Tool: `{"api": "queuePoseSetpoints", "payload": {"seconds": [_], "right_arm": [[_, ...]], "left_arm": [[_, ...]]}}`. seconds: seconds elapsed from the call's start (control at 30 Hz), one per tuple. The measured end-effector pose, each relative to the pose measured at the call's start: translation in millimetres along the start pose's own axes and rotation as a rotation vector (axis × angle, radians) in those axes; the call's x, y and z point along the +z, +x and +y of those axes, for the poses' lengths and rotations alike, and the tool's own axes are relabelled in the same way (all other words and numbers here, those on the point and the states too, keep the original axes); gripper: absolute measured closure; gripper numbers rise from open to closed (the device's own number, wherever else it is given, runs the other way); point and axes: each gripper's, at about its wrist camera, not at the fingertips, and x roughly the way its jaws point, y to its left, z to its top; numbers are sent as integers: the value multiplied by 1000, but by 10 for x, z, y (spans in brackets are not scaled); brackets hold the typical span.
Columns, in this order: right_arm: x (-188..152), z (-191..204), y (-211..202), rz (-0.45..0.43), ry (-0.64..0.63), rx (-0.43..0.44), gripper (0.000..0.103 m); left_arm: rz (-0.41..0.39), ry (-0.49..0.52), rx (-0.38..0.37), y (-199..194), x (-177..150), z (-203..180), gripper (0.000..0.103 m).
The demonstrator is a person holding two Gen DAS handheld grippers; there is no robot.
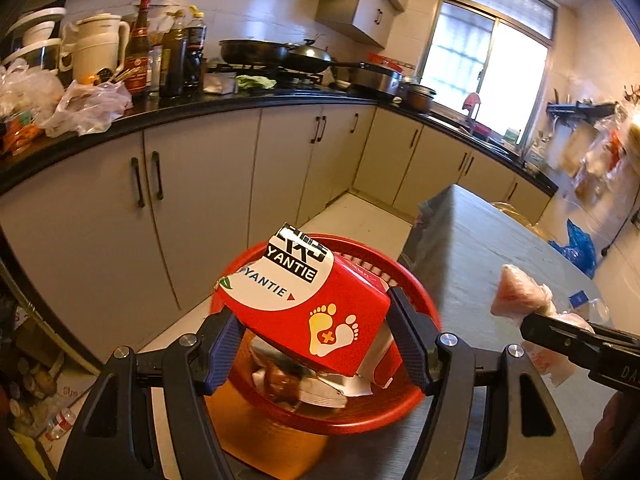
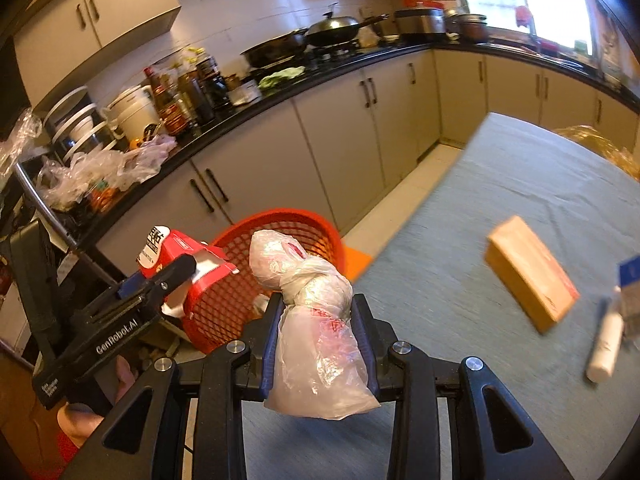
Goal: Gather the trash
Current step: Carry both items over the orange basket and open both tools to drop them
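Trash is in both pairs of tongs at this moment: the left tongs (image 1: 316, 344) pinch a red carton (image 1: 316, 308) by its two sides, and the right tongs (image 2: 318, 336) are pressed onto a knotted plastic bag (image 2: 316, 320) just below its knot, the loose tail hanging under the pads. The carton hangs tilted directly over the red mesh basket (image 1: 420, 300), which stands just off the edge of the tabletop (image 2: 500, 208) and already holds some paper and wrappers. To finish this step well, I would judge that the carton should go first: level it, bring it low over the basket's open mouth, and only then spread the left tongs, so it falls inside rather than tipping off the rim. The bag sits nearer the tabletop side of the basket in the right wrist view, so the right hand needs to carry it further across until the whole bundle, tail included, is above the opening before letting go; a soft bag released over the rim could drape and slide out. Keeping the two tools apart matters, since they are near each other over a small target. Farther out on the tabletop lie a tan box (image 2: 532, 272) and a white tube (image 2: 606, 348), blurred, likely later pickups.
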Motion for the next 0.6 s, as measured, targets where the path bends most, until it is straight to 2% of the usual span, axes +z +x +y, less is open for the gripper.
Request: {"api": "queuePoseSetpoints", "payload": {"seconds": [0.37,0.6], "right_arm": [[198,165,437,51,2,33,66],[297,217,677,69,13,27,65]], "left_arm": [[29,-10,13,168,-12,121,35],[45,28,30,282,-24,69,35]]}}
